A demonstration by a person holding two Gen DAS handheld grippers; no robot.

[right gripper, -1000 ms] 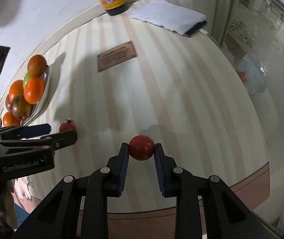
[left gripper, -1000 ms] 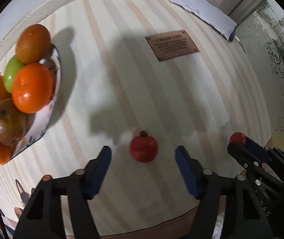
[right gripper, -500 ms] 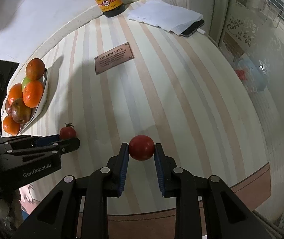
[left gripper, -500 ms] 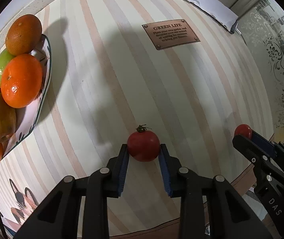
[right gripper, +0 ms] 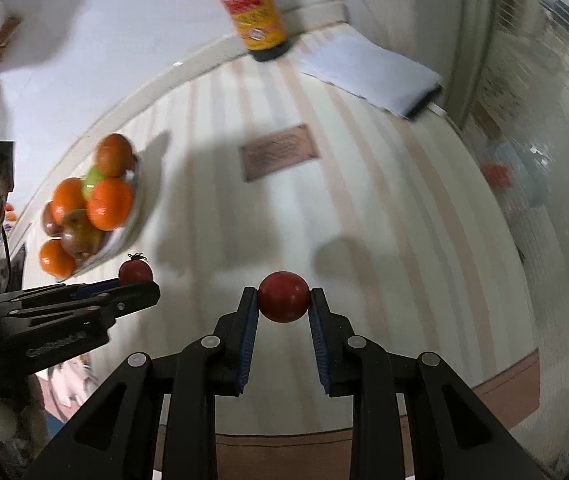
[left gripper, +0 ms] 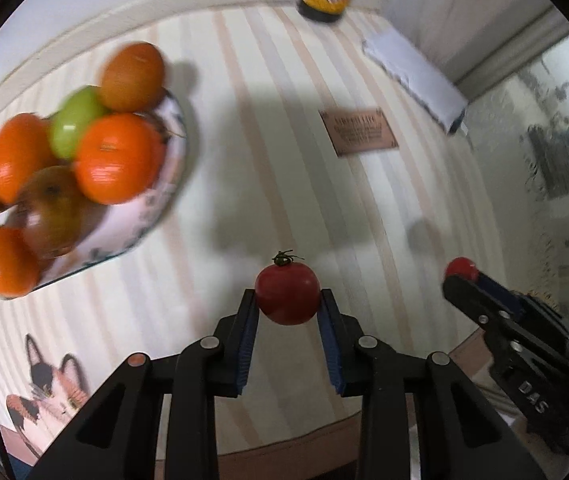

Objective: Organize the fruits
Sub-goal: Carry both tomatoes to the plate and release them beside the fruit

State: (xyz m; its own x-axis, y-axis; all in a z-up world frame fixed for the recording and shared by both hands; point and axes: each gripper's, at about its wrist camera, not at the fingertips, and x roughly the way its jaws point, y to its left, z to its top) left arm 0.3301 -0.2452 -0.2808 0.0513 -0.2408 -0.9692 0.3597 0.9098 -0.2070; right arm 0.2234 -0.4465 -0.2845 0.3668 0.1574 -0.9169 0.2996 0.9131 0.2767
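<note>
- Left gripper (left gripper: pixel 287 303) clamps a round red tomato with a green stem (left gripper: pixel 287 297) between its blue pads, lower centre of frame.
- Right gripper (right gripper: pixel 283 300) likewise pinches a smooth red stemless tomato (right gripper: pixel 283 297), lower centre.

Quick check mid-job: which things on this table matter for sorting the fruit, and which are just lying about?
Part of the job:
- tomato with stem, in the left gripper
- smooth tomato, in the right gripper
- fruit plate with oranges

Just lying about:
- sauce bottle
- brown plaque
- folded paper
</note>
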